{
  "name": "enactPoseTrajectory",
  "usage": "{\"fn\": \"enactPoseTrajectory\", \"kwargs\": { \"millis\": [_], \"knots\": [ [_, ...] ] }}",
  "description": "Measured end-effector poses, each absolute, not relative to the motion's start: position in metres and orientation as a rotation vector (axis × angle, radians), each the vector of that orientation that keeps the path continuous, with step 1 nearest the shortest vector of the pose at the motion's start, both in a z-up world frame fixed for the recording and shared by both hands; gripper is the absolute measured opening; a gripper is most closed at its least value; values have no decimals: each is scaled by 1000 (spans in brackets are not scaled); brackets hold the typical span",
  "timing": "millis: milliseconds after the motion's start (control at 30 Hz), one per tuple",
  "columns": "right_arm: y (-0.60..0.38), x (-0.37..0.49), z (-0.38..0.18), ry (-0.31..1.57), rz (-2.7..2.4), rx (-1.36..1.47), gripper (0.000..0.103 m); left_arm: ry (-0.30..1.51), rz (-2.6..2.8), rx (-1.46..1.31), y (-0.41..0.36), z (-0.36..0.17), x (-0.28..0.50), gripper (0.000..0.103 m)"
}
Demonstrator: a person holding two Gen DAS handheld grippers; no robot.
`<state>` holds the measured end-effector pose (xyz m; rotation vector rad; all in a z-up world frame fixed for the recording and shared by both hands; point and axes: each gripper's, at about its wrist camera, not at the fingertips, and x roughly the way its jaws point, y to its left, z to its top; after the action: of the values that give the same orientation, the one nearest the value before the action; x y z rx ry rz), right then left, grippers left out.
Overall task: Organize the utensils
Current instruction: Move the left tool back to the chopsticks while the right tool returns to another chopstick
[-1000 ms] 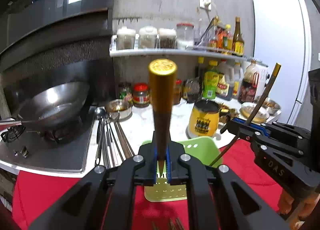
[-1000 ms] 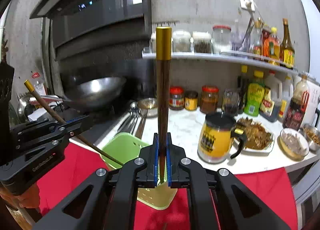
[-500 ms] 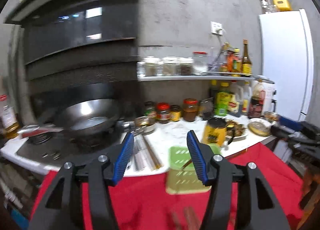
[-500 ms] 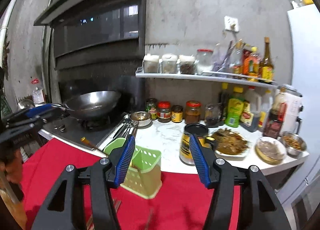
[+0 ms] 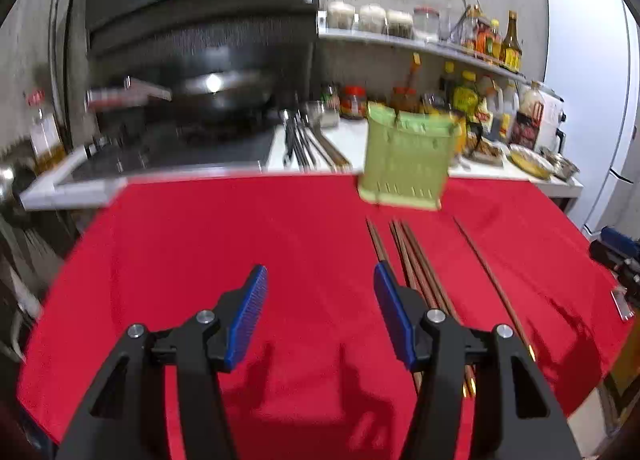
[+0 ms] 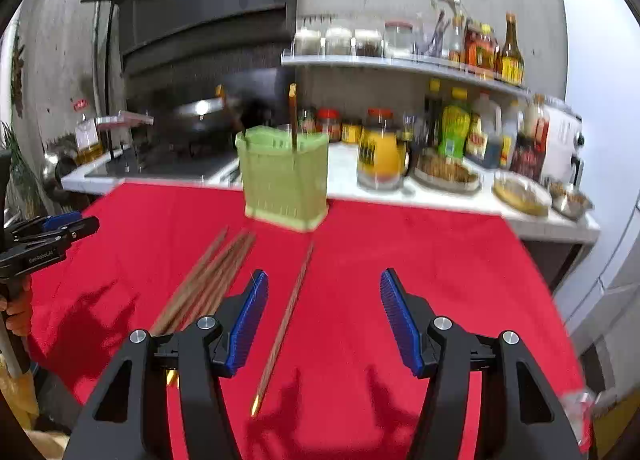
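While both pairs of tongs stand wide apart with nothing between their blue pads, the left tongs and right tongs hang over the red cloth that covers the near part of the desk, each tilted down toward the work. Loose chopsticks lie flat on the cloth in front of the green holder: a bundle of chopsticks lying close together and pointing roughly at the holder, and a single chopstick apart from it, just inside the left pad of the right tongs. Two chopsticks stand upright in the holder, which sits at the far edge of the cloth, against the white counter of jars and bottles. Lying lengthwise toward the holder, the loose sticks probably offer their narrow sides to the pads. Judged from this layout, the task is partly done; each open pair seems poised to come down on a further stick, the single one being the easiest to isolate
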<state>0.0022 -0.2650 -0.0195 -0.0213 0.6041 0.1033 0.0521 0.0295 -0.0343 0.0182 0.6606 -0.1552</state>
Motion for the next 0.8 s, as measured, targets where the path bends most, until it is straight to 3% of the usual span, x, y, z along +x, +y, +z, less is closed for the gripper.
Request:
{"fn": "enactPoseTrajectory", "kwargs": {
  "millis": [167, 400, 533, 800],
  "knots": [
    [-255, -5, -50, 679, 122, -7, 59, 760, -220, -1, 23, -65, 49, 54],
    [-251, -1, -66, 716, 120, 6, 59, 880, -368, -52, 6, -94, 62, 21],
    [-251, 5, -73, 739, 130, 10, 48, 921, -410, -70, -5, -104, 70, 17],
    [-252, 13, -76, 751, 143, 18, 47, 941, -390, -3, -23, -112, 81, 16]
  ]
}}
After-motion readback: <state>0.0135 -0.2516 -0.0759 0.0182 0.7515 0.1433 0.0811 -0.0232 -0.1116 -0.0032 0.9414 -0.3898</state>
